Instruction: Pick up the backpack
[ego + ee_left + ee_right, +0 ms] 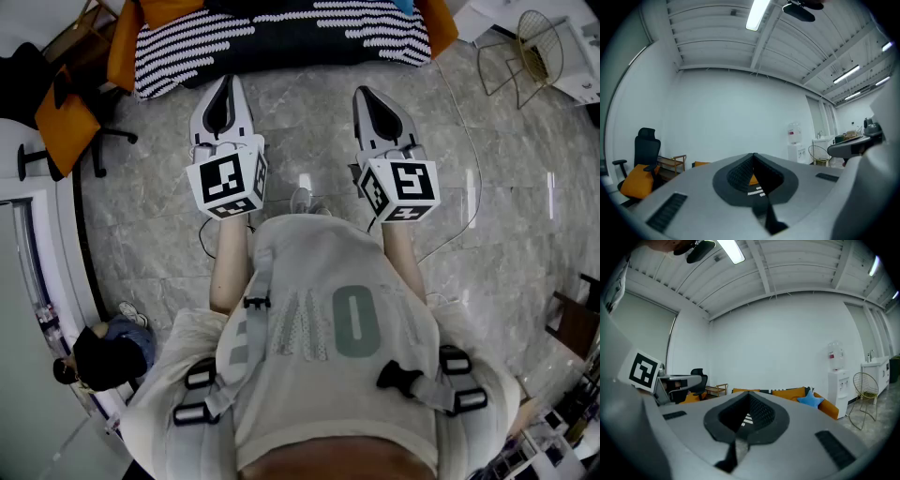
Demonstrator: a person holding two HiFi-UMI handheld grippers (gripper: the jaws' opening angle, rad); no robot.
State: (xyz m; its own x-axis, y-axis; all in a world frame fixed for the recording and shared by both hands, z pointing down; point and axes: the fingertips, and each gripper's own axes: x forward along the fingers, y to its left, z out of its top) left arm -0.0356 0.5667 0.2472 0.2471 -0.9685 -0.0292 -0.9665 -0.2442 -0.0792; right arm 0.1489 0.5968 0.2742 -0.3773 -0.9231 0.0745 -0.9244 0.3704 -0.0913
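Note:
Of the backpack I see only its grey shoulder straps (208, 392) with black buckles, lying over the beige shirt of the person who holds the grippers; the bag's body is hidden. Both grippers are held level in front of the chest, above the marble floor, with nothing in them. The left gripper (225, 81) has its jaws shut, and in the left gripper view its tips (753, 155) meet in a point. Beside it, the right gripper (367, 92) is shut too, its tips (749, 394) closed together. Both point toward the sofa.
An orange sofa with a black-and-white striped blanket (281, 37) stands ahead. A black office chair with an orange cushion (66, 117) is at the left, a wire chair (530, 52) at the right. Another person (108, 352) is at the lower left. A water dispenser (836, 376) stands by the wall.

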